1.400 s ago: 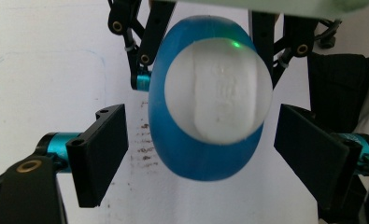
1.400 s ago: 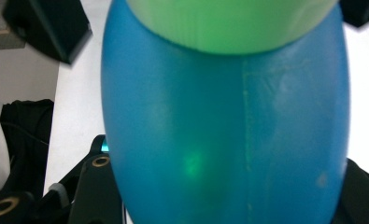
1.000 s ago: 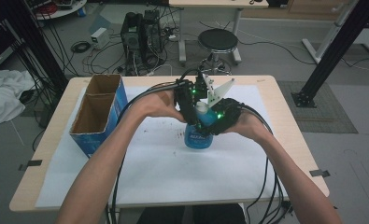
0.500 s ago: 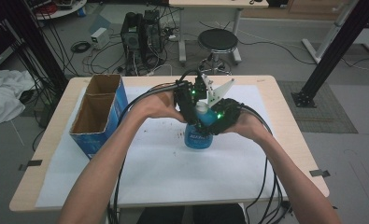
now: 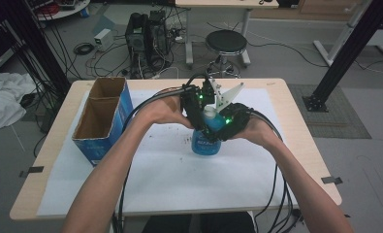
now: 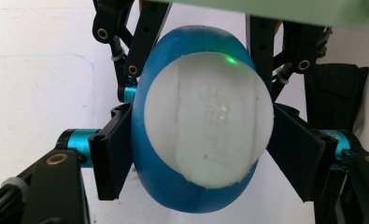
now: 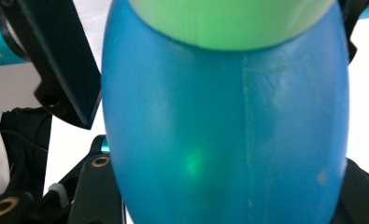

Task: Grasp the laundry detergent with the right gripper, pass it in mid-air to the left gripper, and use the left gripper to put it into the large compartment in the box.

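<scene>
Left hand-held gripper (image 6: 201,154): jaws just closing, pinching the white cap (image 6: 210,130).
Right hand-held gripper (image 7: 219,205): clamped around the blue bottle (image 7: 219,135).

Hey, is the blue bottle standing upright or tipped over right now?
Upright. The blue bottle stands base down on the white sheet, white cap on top.

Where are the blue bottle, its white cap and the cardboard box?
bottle (image 5: 206,145): high view, blue body near the label.
cap (image 6: 210,116): left gripper view, its white top.
box (image 5: 105,144): high view, blue outer side wall.
</scene>
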